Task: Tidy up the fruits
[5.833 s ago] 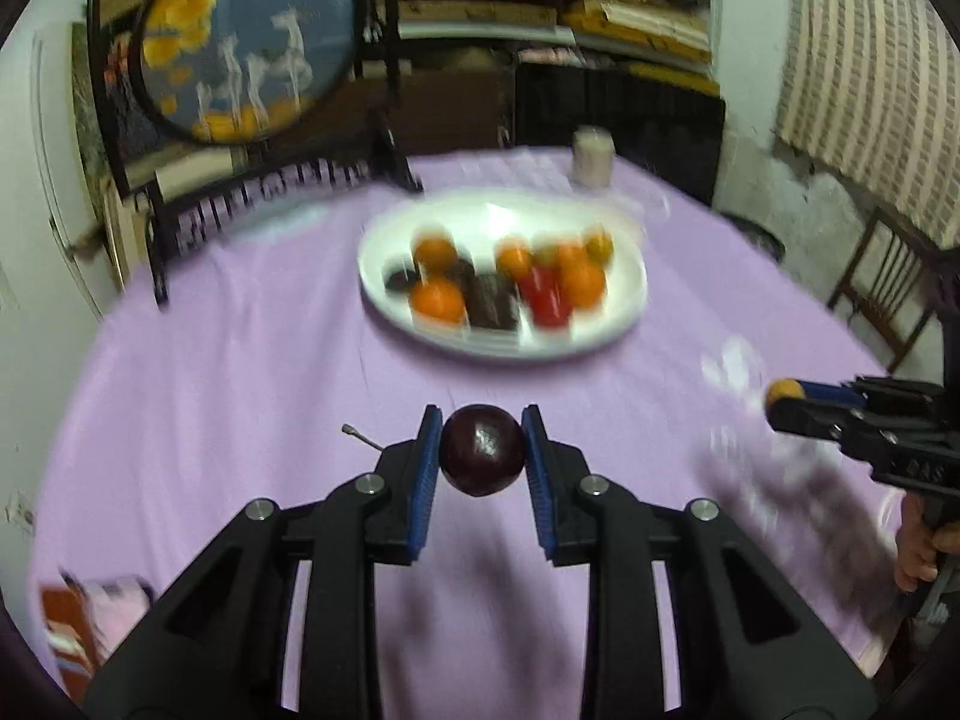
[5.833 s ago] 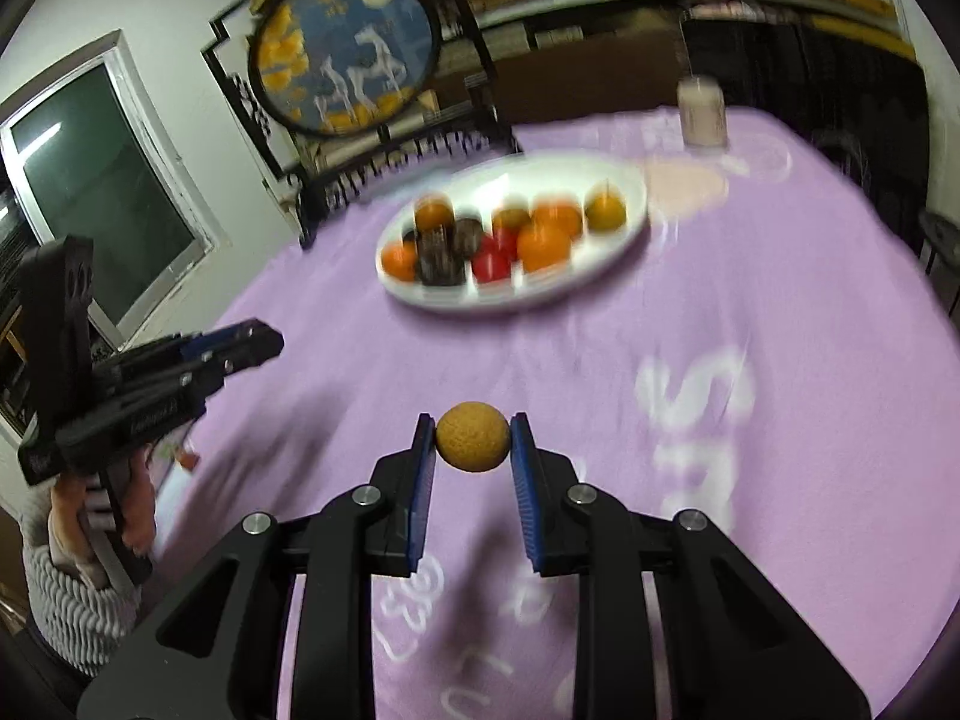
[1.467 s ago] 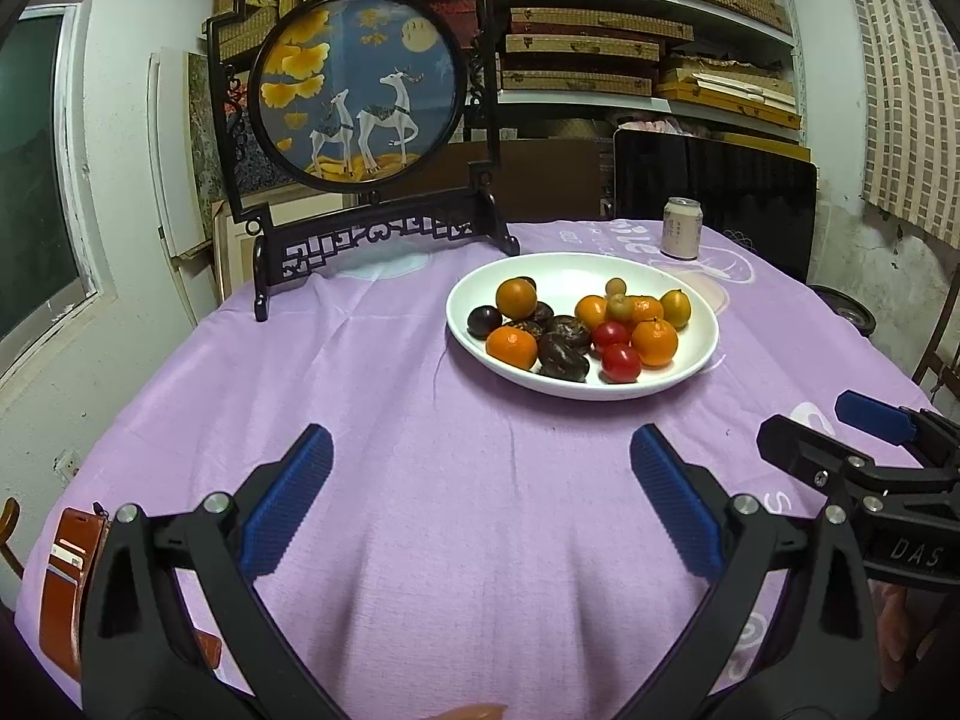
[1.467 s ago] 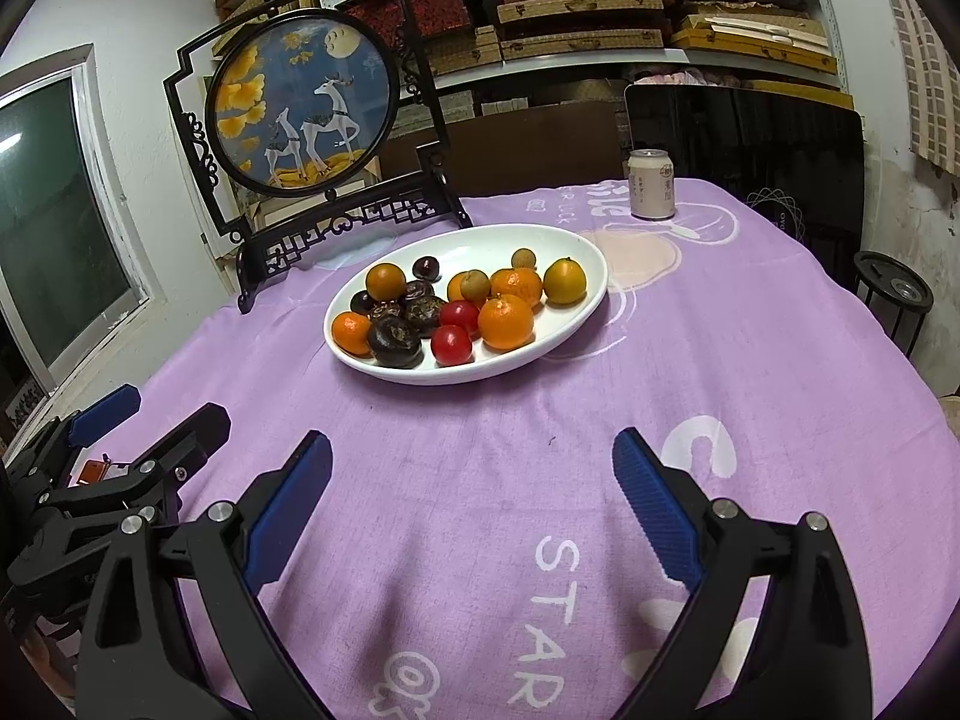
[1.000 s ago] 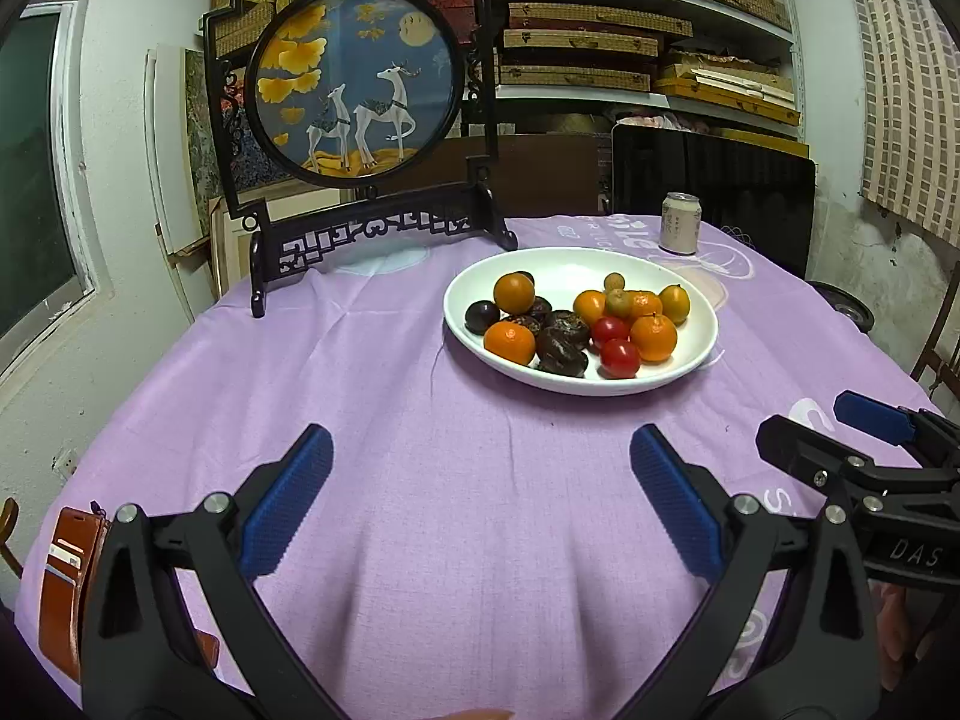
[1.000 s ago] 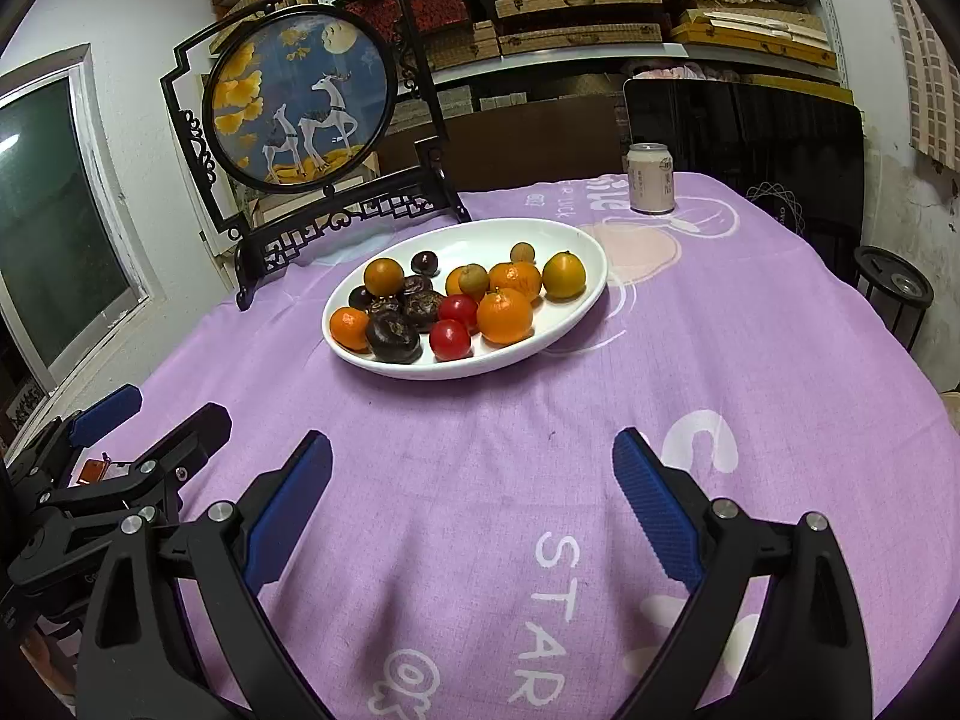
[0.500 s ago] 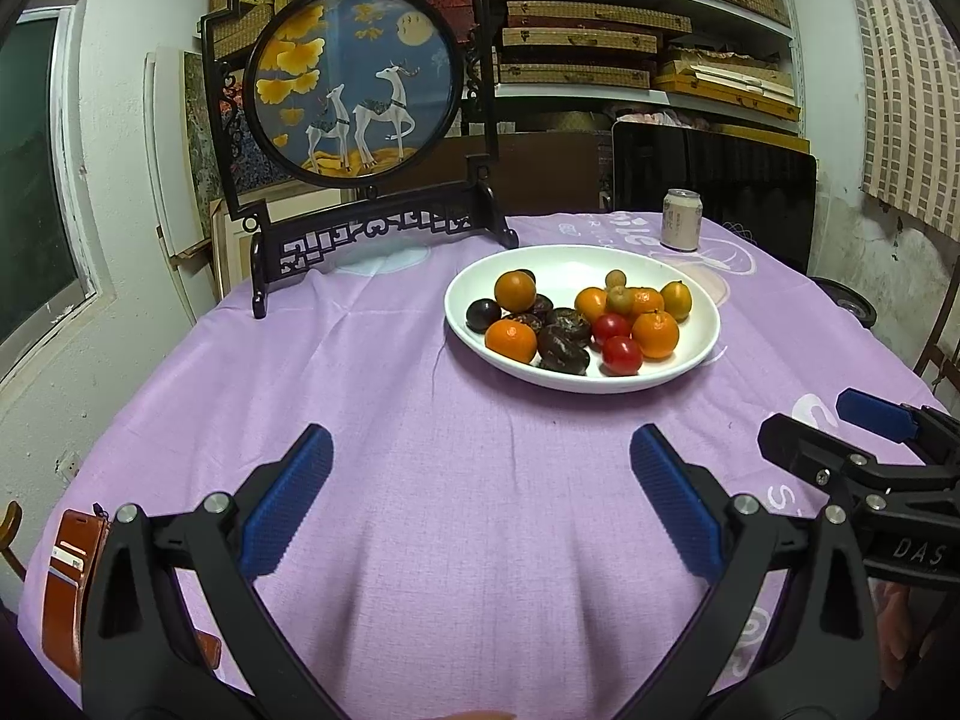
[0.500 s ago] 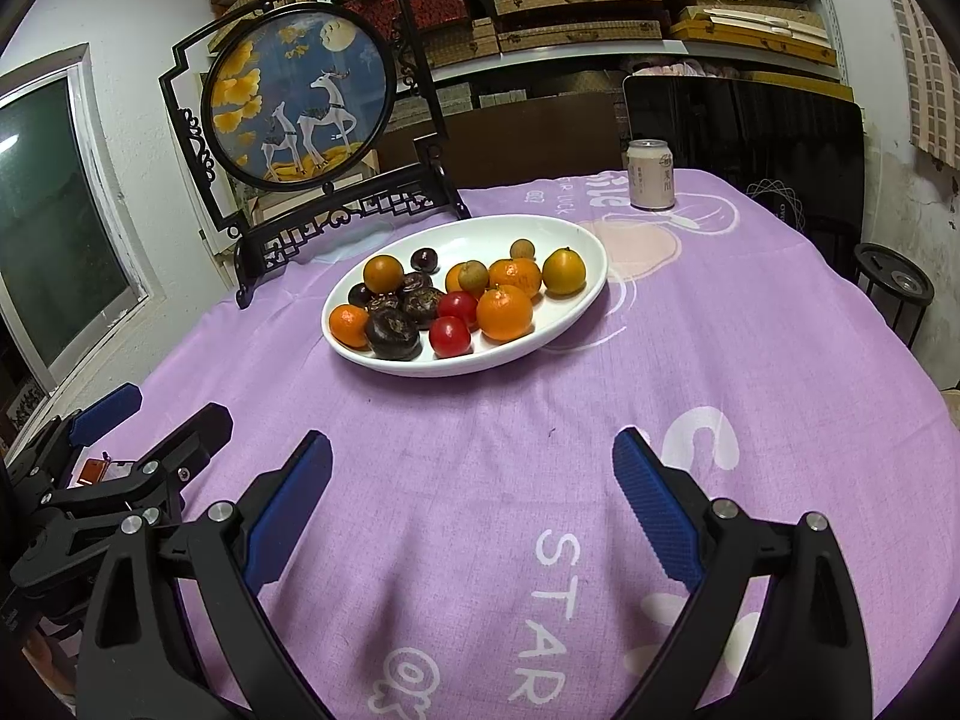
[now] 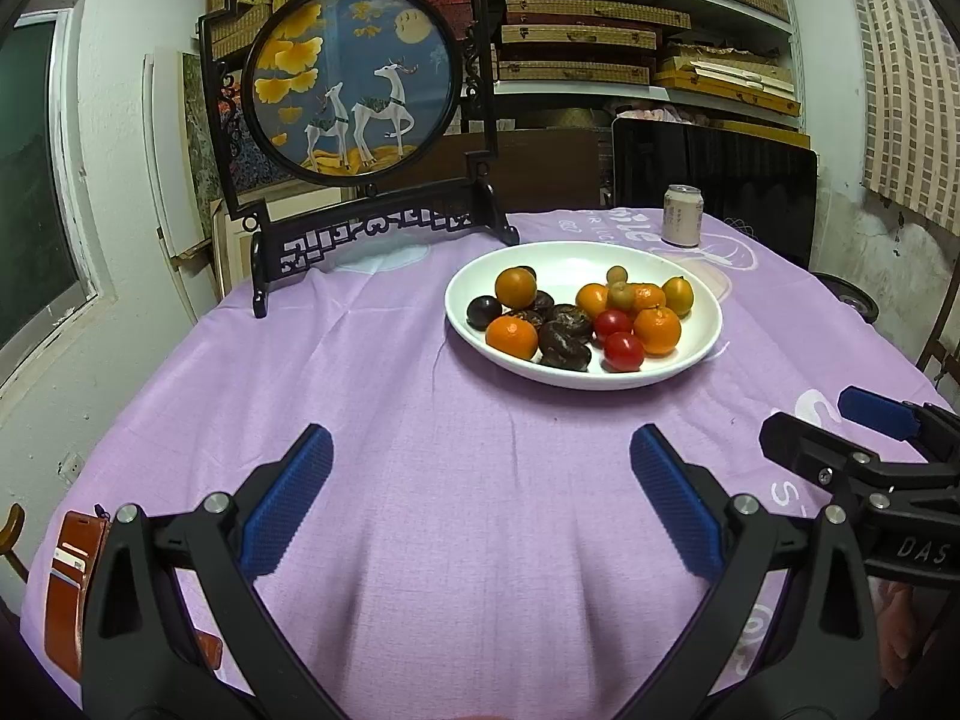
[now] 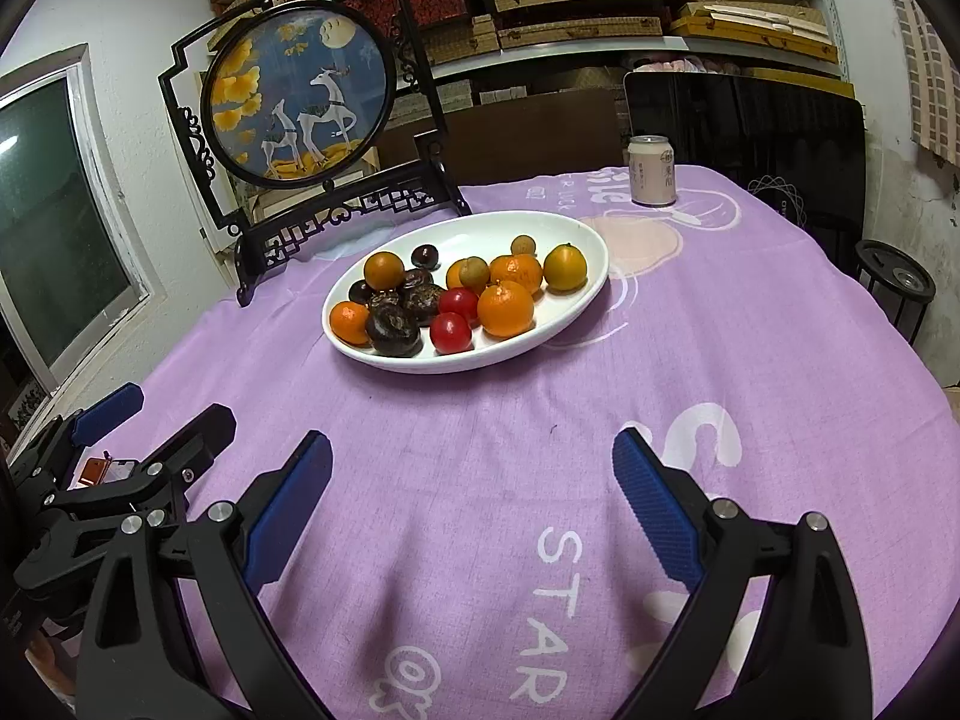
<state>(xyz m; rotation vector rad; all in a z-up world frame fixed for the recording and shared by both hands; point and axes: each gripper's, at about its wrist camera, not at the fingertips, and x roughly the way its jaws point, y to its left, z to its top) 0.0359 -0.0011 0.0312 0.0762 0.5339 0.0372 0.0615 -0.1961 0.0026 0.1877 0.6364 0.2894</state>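
Left wrist view
Left gripper [image 9: 480, 495]: spread wide, blue pads empty, low over the near part of the bench [image 9: 420, 420].
Right gripper [image 9: 840, 432]: at the right edge, side-on — fingers apart, nothing between them.
Open room: bare purple cloth runs from the gripper up to the plate; the bench's left edge drops off by the window wall.
Plate [image 9: 696, 354]: white oval dish past the middle, long axis left to right in this view.
Fruits [image 9: 588, 318]: all on the plate — oranges, dark round ones, two red ones at the near rim.
Far edge: framed deer screen [image 9: 354, 108] stands upright behind the plate on the left; a can [image 9: 682, 216] upright on the right.

Right wrist view
Right gripper [image 10: 471, 492]: wide open and empty above the printed cloth.
Left gripper [image 10: 156, 420]: lower left, fingers parted, holding nothing.
Plate [image 10: 540, 336]: long axis slants from near-left to far-right, well apart from both grippers.
Fruits [image 10: 462, 294]: heaped in the near-left half; the far half of the plate is bare.
Open room: clear cloth between the fingers and the plate, and to the right as far as the bench's rounded edge.
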